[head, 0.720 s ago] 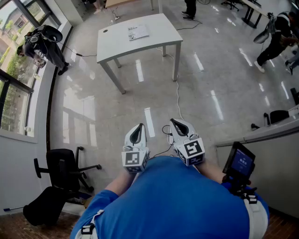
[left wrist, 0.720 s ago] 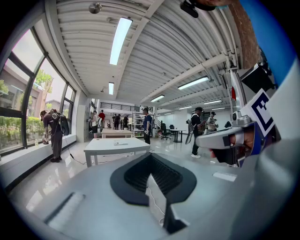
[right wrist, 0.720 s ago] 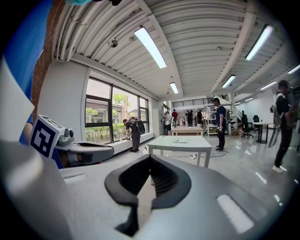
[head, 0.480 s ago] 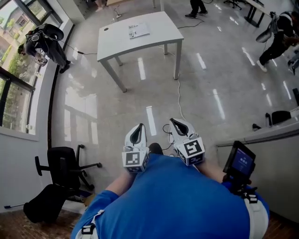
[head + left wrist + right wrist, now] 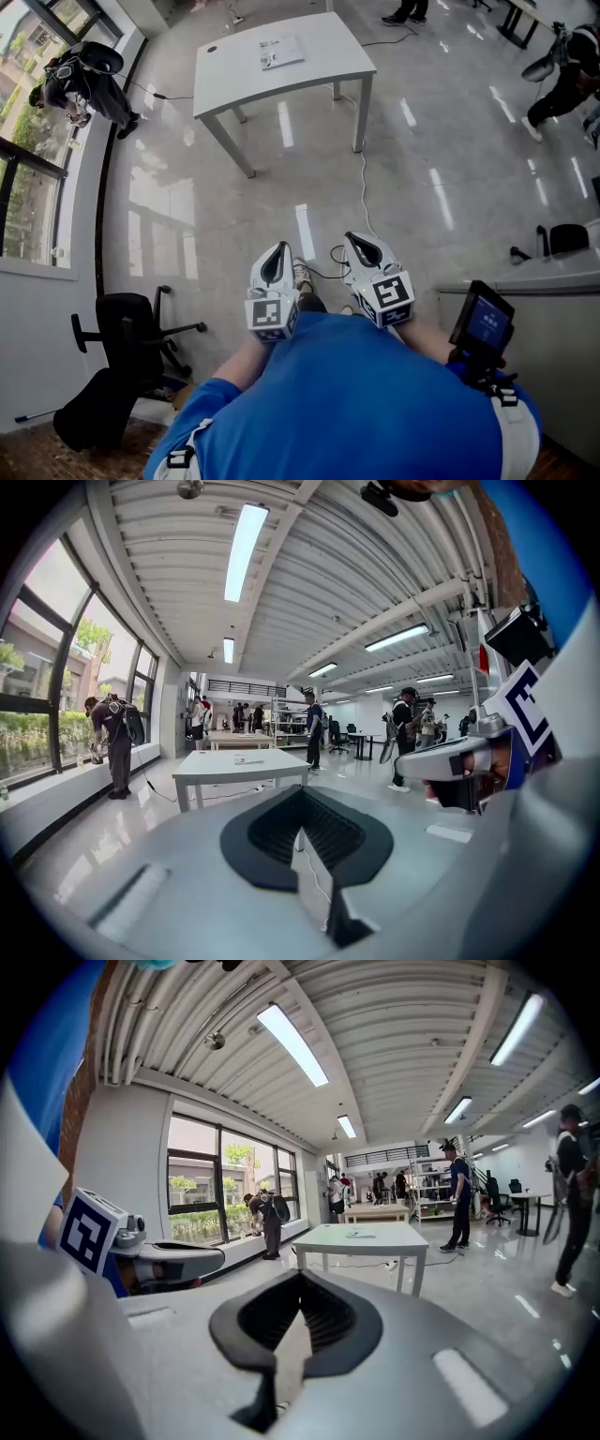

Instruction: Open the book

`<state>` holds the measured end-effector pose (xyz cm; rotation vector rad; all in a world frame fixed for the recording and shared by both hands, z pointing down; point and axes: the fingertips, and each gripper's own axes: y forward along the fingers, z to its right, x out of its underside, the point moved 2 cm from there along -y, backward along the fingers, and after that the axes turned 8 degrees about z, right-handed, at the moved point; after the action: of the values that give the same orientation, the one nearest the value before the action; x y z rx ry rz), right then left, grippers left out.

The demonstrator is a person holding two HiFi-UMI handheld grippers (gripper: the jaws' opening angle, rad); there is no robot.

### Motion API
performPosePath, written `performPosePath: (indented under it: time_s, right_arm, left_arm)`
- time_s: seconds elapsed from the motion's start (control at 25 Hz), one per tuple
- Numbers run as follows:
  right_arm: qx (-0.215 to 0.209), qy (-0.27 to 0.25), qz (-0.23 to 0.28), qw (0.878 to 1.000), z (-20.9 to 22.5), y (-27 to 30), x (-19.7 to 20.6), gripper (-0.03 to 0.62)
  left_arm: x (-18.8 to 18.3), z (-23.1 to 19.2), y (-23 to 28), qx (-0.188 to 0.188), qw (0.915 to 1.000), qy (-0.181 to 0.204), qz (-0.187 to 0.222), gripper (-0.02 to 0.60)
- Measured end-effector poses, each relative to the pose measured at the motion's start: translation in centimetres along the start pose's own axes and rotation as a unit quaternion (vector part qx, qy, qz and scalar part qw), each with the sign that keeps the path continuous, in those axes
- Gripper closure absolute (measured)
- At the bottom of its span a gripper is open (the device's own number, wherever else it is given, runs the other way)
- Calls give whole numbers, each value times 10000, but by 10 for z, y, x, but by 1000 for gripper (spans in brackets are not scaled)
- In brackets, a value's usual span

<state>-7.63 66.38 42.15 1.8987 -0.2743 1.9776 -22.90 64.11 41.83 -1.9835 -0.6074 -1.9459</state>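
Book [image 5: 280, 52] sits on the white table [image 5: 323, 67] at the top of the frame, well out of reach, so my left tongs [image 5: 277, 253] and right tongs [image 5: 360, 246] ride low-centre, pinched together, empty.

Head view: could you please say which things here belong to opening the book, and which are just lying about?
Job: book, white table, left claw, right claw, both shut and empty.
Lying about: office chair, floor cable, black bag.
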Motion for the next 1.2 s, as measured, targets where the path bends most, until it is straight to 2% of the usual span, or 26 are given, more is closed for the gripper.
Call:
performPosePath:
  time_s: [0.12,0.24,0.56,0.72,0.96,1.2]
  right_arm:
    - [-15,47,-148,9999,25,44,13,591]
    - [-24,53,-286,9996,26,78,13,591]
    - [63,-37,-277,9996,27,186,-15,591]
    - [130,-71,-228,9996,21,230,-26,591]
    - [180,-152,-247,9994,29,280,-29,591]
    - [265,-209,-242,9991,37,292,-34,591]
  left_arm:
    - [13,-21,44,-6,9999,-75,-80,575]
    - [20,-48,66,-13,9998,-177,-127,575]
    - [2,-124,130,156,9996,-233,-95,575]
    - [7,-161,149,244,9995,-192,-37,575]
    - [16,-196,184,238,9994,-251,30,575]
    - [13,-202,194,284,9991,-305,59,575]
